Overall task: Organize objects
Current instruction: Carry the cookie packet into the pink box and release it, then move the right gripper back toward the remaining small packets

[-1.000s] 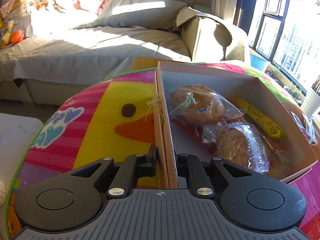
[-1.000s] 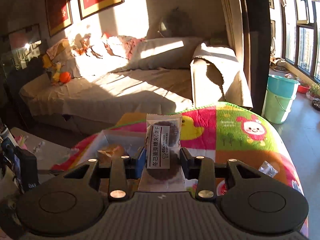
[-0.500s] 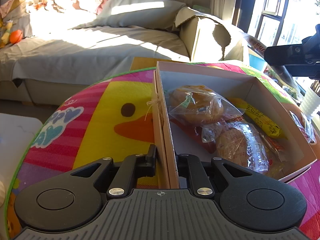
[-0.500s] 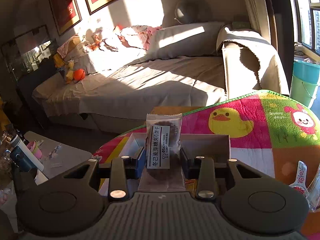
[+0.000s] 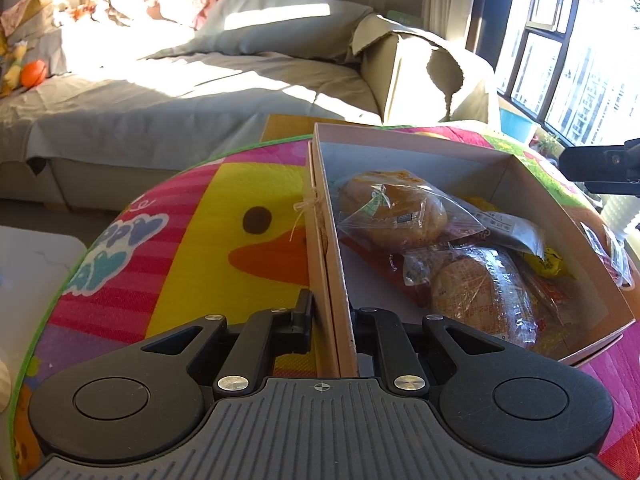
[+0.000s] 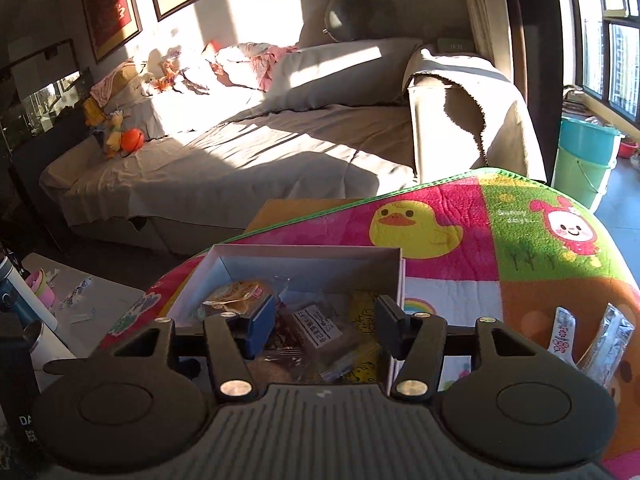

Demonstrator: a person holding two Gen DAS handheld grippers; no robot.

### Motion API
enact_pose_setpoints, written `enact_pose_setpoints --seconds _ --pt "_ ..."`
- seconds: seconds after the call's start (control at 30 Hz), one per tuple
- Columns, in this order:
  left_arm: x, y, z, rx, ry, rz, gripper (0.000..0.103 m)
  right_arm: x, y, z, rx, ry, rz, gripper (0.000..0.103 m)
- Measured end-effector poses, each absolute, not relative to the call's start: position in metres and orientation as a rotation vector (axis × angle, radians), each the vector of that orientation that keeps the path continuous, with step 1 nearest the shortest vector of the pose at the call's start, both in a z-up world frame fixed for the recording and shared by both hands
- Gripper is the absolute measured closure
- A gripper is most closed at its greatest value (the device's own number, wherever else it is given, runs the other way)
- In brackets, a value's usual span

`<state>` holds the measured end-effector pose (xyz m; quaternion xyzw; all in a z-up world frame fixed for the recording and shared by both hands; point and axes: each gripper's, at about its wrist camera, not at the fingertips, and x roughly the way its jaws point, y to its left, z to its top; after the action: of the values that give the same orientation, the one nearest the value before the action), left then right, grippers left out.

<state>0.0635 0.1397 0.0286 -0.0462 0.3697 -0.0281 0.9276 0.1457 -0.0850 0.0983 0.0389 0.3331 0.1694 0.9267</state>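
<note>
An open cardboard box (image 5: 400, 140) sits on a bright duck-pattern mat (image 5: 200, 240). My left gripper (image 5: 332, 314) is shut on the box's left wall. Inside lie two wrapped buns (image 5: 392, 208) and a yellow packet (image 5: 548, 264). A brown cookie packet with a white label (image 6: 320, 332) lies on top of them, also seen in the left wrist view as the cookie packet (image 5: 508, 228). My right gripper (image 6: 326, 320) hovers just above the box (image 6: 304, 250). Its jaws are opening, and the pads stand clear of the packet below.
Two loose sachets (image 6: 564, 332) lie on the mat to the right of the box. A covered sofa (image 6: 280, 152) stands behind the table. A teal bucket (image 6: 584, 160) is by the window. A low white table (image 6: 60, 300) with a dark bottle (image 6: 24, 380) is at the left.
My right gripper came down over the box and spread its jaws. The cookie packet left it and now lies in the box. The left gripper has not moved.
</note>
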Motion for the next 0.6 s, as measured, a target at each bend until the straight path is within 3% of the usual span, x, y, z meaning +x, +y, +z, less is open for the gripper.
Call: enact_pose_setpoints --seconds 0.37,0.5,0.6 --pt "0.062 0.140 0.028 -0.087 0.758 -0.067 0.089 0.139 -0.143 0.104 0.023 0.601 0.189 0.033" --pt "0.062 0.138 0.028 -0.085 0.759 -0.057 0.090 0.130 -0.162 0.100 -0.047 0.529 0.109 0.019" --pt "0.064 0.138 0.028 -0.094 0.763 -0.051 0.090 0.129 -0.179 0.091 -0.027 0.547 0.065 0.019"
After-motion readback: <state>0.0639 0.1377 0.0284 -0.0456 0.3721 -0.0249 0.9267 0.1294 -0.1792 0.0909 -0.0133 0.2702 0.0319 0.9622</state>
